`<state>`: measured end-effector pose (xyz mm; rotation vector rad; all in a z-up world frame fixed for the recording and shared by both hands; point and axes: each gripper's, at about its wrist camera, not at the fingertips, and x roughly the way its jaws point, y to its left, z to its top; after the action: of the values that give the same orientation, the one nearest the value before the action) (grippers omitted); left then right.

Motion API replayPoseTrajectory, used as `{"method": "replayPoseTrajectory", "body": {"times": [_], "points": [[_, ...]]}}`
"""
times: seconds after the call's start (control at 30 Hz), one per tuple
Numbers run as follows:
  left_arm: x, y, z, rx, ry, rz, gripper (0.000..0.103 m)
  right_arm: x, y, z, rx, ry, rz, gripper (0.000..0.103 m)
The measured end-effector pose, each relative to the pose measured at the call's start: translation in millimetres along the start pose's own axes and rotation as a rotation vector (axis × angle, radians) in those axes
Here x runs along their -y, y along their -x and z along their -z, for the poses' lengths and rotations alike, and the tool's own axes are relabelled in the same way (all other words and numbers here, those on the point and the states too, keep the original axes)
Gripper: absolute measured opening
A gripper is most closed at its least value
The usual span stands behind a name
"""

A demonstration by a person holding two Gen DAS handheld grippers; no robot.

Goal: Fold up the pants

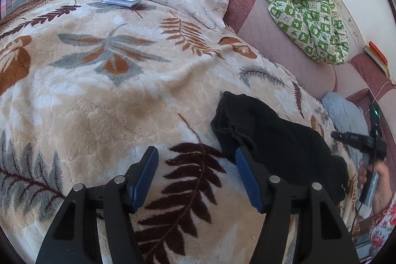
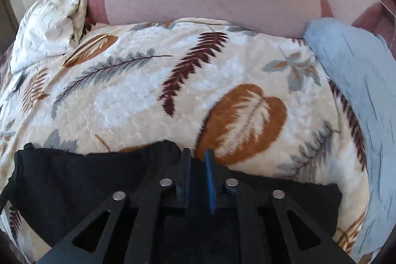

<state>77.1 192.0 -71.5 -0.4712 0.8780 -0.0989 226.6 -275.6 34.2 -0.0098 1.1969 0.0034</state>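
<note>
Your left tool hangs apart and empty; the right tool shows a narrow gap, holding nothing. Smooth the folded black pants flat on the leaf-print blanket.

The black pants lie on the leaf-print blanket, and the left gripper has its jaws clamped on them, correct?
Not quite. In the left wrist view the left gripper has its jaws wide apart over bare leaf-print blanket, clamping nothing. The black pants do lie on that blanket.
</note>
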Motion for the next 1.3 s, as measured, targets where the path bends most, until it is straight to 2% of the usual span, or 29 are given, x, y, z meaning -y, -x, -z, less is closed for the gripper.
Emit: {"method": "replayPoseTrajectory", "body": {"times": [0.03,0.07,0.2,0.33,0.47,0.5,0.53,0.57,0.63,0.67,0.73,0.8,0.87,0.93,1.0,1.07,1.17,1.2,1.23,1.27,1.3], "points": [[0.6,-0.3,0.2,-0.002,-0.001,0.000,0.064,21.9,9.9,15.4,0.010,-0.041,0.021,0.063],[1.9,-0.3,0.8,-0.001,-0.007,-0.002,0.064,38.9,17.1,29.2,0.022,-0.063,0.037,0.068],[9.6,-0.9,5.3,0.006,-0.048,-0.036,0.064,87.1,33.0,83.3,0.025,-0.089,0.142,0.068],[13.1,-0.8,12.1,0.013,-0.071,-0.074,0.064,127.0,29.2,110.3,0.004,-0.219,0.111,0.068],[12.5,3.6,15.1,0.006,-0.056,-0.066,0.064,143.1,10.1,114.5,-0.008,-0.268,0.064,0.068],[11.8,5.5,16.6,0.002,-0.049,-0.069,0.064,141.7,8.2,112.4,-0.003,-0.271,0.061,0.064],[12.0,7.7,18.6,-0.001,-0.051,-0.079,0.064,139.9,8.9,109.3,0.009,-0.272,0.055,0.042],[12.7,9.6,20.6,-0.003,-0.057,-0.093,0.064,139.1,10.9,107.5,0.014,-0.279,0.051,0.041],[13.7,14.2,23.7,-0.008,-0.066,-0.104,0.064,138.0,18.0,104.0,0.030,-0.285,0.060,0.013],[13.7,16.8,24.2,-0.010,-0.066,-0.105,0.064,139.1,21.6,101.9,0.037,-0.274,0.137,0.004],[14.2,20.6,22.7,-0.010,-0.061,-0.102,0.064,154.2,21.3,103.3,0.036,-0.306,0.185,0.005],[15.6,22.3,19.0,-0.008,-0.056,-0.100,0.064,167.8,16.2,107.6,0.009,-0.358,0.176,0.006],[19.4,23.2,14.9,-0.002,-0.062,-0.102,0.064,169.7,14.5,109.3,0.003,-0.348,0.198,0.006],[24.0,23.3,10.1,0.006,-0.075,-0.105,0.064,166.7,17.8,108.9,0.005,-0.323,0.257,0.006],[26.7,21.6,4.3,0.009,-0.076,-0.104,0.064,168.3,22.8,109.8,0.013,-0.333,0.261,0.006],[27.1,19.2,-2.7,0.013,-0.064,-0.095,0.064,161.9,37.2,109.6,0.042,-0.327,0.278,0.009],[26.8,13.3,-15.2,0.024,-0.032,-0.069,0.064,123.4,64.8,96.8,0.130,-0.186,0.254,0.016],[26.6,11.0,-19.9,0.029,-0.020,-0.064,0.064,106.9,71.5,91.2,0.144,-0.135,0.219,0.026],[26.1,8.7,-25.0,0.036,-0.006,-0.059,0.064,86.7,76.8,85.1,0.156,-0.077,0.171,0.048],[24.8,7.0,-30.2,0.047,0.010,-0.052,0.064,60.0,82.0,77.3,0.172,-0.004,0.097,0.060],[22.8,6.1,-34.4,0.057,0.026,-0.047,0.064,37.8,85.1,71.9,0.185,0.052,0.033,0.077]]}}
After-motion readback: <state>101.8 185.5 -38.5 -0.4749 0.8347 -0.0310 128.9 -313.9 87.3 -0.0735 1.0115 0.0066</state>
